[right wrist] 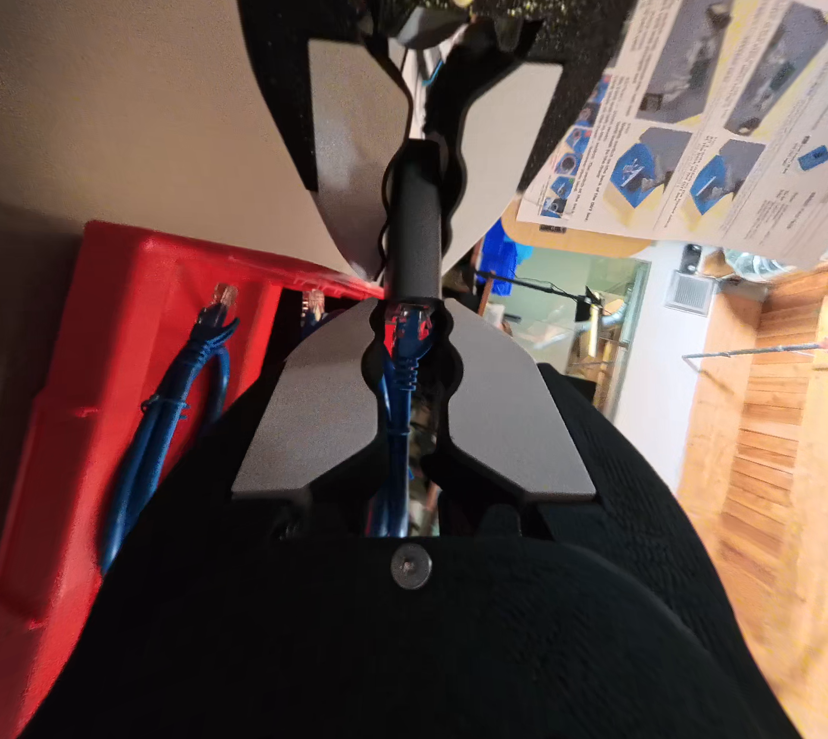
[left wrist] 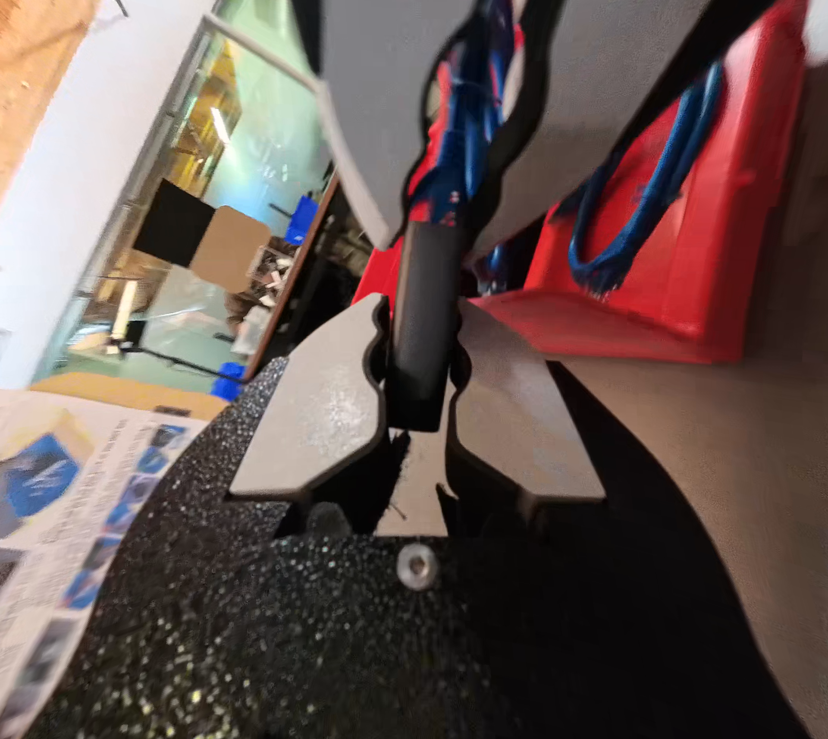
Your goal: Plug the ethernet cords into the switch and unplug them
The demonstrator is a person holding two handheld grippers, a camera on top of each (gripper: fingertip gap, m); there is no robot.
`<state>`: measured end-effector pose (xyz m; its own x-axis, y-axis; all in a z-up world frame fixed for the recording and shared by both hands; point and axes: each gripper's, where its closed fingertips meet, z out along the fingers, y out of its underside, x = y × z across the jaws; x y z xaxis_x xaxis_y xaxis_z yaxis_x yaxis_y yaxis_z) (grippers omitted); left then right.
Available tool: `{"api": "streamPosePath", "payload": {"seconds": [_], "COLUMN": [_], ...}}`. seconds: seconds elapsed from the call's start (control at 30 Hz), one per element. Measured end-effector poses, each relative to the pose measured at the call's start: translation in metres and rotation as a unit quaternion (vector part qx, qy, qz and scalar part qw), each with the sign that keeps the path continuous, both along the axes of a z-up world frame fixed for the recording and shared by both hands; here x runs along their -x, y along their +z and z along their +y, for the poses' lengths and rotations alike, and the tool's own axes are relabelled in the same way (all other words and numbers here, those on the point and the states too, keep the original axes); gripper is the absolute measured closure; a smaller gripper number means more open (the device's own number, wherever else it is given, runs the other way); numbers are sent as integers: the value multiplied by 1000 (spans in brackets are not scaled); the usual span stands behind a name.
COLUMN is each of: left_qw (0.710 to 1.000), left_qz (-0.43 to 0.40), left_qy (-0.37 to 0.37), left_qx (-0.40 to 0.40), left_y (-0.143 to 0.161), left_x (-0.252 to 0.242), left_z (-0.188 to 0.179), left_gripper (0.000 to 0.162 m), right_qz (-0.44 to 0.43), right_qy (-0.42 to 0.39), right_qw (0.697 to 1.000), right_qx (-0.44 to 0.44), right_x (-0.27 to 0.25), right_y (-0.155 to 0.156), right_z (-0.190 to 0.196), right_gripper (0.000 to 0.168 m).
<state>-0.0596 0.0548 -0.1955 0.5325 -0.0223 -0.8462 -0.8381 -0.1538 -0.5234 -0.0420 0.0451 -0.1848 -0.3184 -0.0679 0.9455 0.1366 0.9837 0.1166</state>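
Note:
My left gripper [left wrist: 421, 314] is shut on a short black tube-shaped piece [left wrist: 423, 341] and holds it by its sides. My right gripper [right wrist: 410, 314] is shut on a blue network cable [right wrist: 401, 394], just behind its clear plug [right wrist: 410, 312]. The two grippers face each other tip to tip. The plug tip meets the open end of the black piece [right wrist: 414, 224]; how far it sits inside is hidden. The right gripper [left wrist: 434, 202] shows at the top of the left wrist view with the blue cable [left wrist: 475, 126] between its fingers. The left gripper [right wrist: 412, 269] shows at the top of the right wrist view.
A red plastic bin [right wrist: 112, 359] stands close beside both grippers, with tied coils of blue cable [right wrist: 179, 386] hanging over its edge; it also shows in the left wrist view [left wrist: 726, 202]. A printed sheet with pictures [right wrist: 672, 112] lies on the brown table [left wrist: 694, 493]. A glass wall [left wrist: 251, 161] is behind.

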Motion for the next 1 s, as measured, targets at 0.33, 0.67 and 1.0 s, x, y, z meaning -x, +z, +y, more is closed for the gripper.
{"api": "streamPosePath", "payload": {"seconds": [0.33, 0.67, 1.0], "left_qw": [968, 910, 867], "left_qz": [-193, -295, -293], "left_qy": [-127, -254, -398], "left_qx": [-100, -141, -69], "left_y": [72, 175, 202], "left_x": [-6, -42, -92], "left_z": [-21, -11, -16], "left_gripper": [94, 86, 118], "right_qz": [162, 235, 128], "right_qy": [41, 244, 339], "right_qw": [964, 844, 789], "right_qx": [208, 417, 496], "right_x": [-25, -69, -79], "right_y": [101, 217, 186], "right_z": [31, 17, -16], "right_gripper": [149, 151, 151]}}
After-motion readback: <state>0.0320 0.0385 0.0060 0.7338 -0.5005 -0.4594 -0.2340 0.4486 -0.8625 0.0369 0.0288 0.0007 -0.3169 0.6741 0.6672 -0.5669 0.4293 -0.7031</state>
